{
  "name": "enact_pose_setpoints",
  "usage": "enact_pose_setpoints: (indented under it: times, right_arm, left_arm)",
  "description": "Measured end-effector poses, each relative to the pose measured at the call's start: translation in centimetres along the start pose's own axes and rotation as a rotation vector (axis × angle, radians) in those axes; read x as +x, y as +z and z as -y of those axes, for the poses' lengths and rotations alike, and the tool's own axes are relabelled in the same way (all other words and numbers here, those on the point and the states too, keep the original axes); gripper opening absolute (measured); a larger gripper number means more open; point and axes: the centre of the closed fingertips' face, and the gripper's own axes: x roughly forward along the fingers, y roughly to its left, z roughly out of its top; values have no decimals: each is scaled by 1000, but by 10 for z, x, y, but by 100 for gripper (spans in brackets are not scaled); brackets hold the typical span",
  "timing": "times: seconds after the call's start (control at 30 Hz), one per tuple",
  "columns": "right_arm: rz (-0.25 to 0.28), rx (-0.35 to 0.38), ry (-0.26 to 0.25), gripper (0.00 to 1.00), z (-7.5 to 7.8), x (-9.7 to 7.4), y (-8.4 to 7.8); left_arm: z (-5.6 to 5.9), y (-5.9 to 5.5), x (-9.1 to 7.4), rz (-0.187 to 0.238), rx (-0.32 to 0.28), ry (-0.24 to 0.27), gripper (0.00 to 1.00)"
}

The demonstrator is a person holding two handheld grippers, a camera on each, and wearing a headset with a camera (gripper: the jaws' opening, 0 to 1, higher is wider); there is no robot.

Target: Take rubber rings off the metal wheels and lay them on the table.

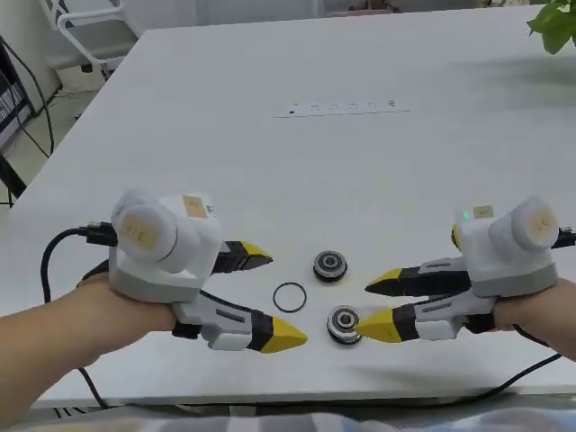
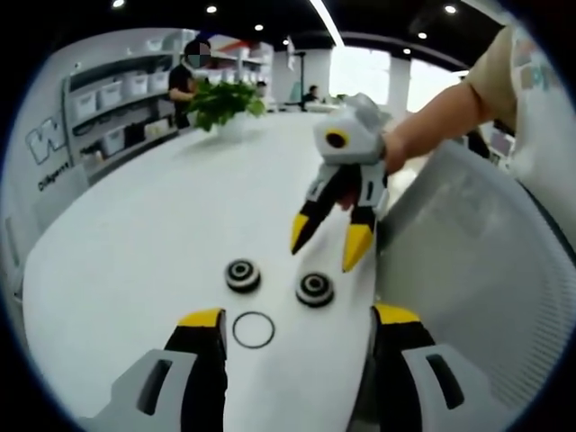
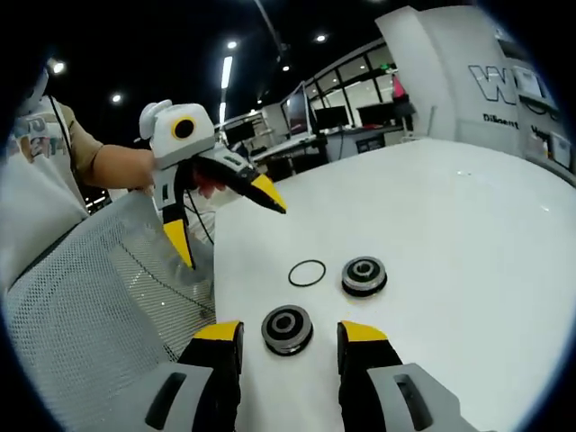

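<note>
Two dark metal wheels sit near the white table's front edge, the far wheel (image 1: 330, 265) (image 2: 242, 274) (image 3: 364, 275) and the near wheel (image 1: 344, 322) (image 2: 315, 288) (image 3: 287, 328). A loose black rubber ring (image 1: 274, 296) (image 2: 253, 312) (image 3: 289, 274) lies flat to their left. My left gripper (image 1: 274, 297) (image 2: 299, 317) (image 3: 232, 233) is open, its yellow tips spread either side of the ring and above it. My right gripper (image 1: 369, 307) (image 2: 324, 253) (image 3: 290, 333) is open, with the near wheel just ahead between its tips.
A flush socket strip (image 1: 342, 108) is set in the table's middle. A plant (image 1: 553, 22) (image 2: 220, 99) stands at the far right corner. A mesh chair (image 3: 99, 297) is close behind the front edge (image 1: 297, 391). A black cable (image 1: 63, 243) trails from the left gripper.
</note>
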Motion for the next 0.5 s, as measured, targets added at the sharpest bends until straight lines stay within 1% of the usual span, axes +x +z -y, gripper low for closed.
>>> enact_pose_setpoints:
  times: [0.23,0.5]
  right_arm:
    - [-28,-16,-5,35,4,3,-12]
    - [-59,-48,-2,31,6,7,-21]
  left_arm:
    - [3,-7,13,-34,26,-26,63]
    - [7,-9,22,-45,23,-50,59]
